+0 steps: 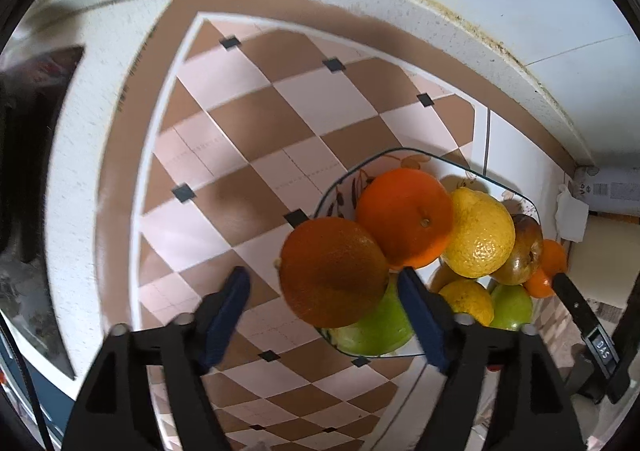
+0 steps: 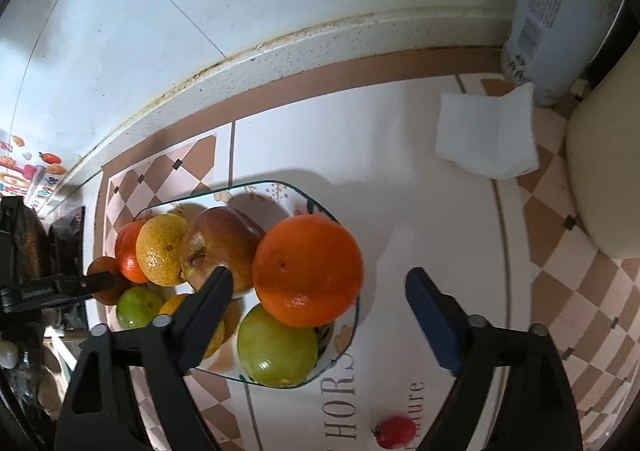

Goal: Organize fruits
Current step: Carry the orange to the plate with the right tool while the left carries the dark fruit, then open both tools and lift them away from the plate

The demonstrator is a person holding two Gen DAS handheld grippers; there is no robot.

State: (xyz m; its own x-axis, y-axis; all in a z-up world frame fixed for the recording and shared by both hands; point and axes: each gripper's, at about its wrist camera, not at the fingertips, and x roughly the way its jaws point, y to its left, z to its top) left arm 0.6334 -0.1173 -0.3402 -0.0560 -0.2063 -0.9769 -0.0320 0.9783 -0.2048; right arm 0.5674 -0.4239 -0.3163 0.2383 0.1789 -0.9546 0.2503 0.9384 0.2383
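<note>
A glass plate (image 1: 340, 187) with a flower print holds a heap of fruit: oranges, a yellow lemon (image 1: 480, 233), a reddish apple (image 1: 524, 251), green apples. My left gripper (image 1: 324, 283) is open, its fingers either side of a dark orange (image 1: 334, 271) at the plate's left edge; contact is not clear. My right gripper (image 2: 320, 283) is open around a bright orange (image 2: 308, 269) on top of the heap at the plate's (image 2: 272, 187) right end. A green apple (image 2: 276, 345) lies below it. The reddish apple (image 2: 222, 249) sits left of it.
A small red fruit (image 2: 396, 431) lies on the checked mat near the front. A folded white napkin (image 2: 486, 133) and a white container (image 2: 556, 11) stand at the back right. A cream object (image 2: 604, 179) is at the right. The tiled wall runs behind.
</note>
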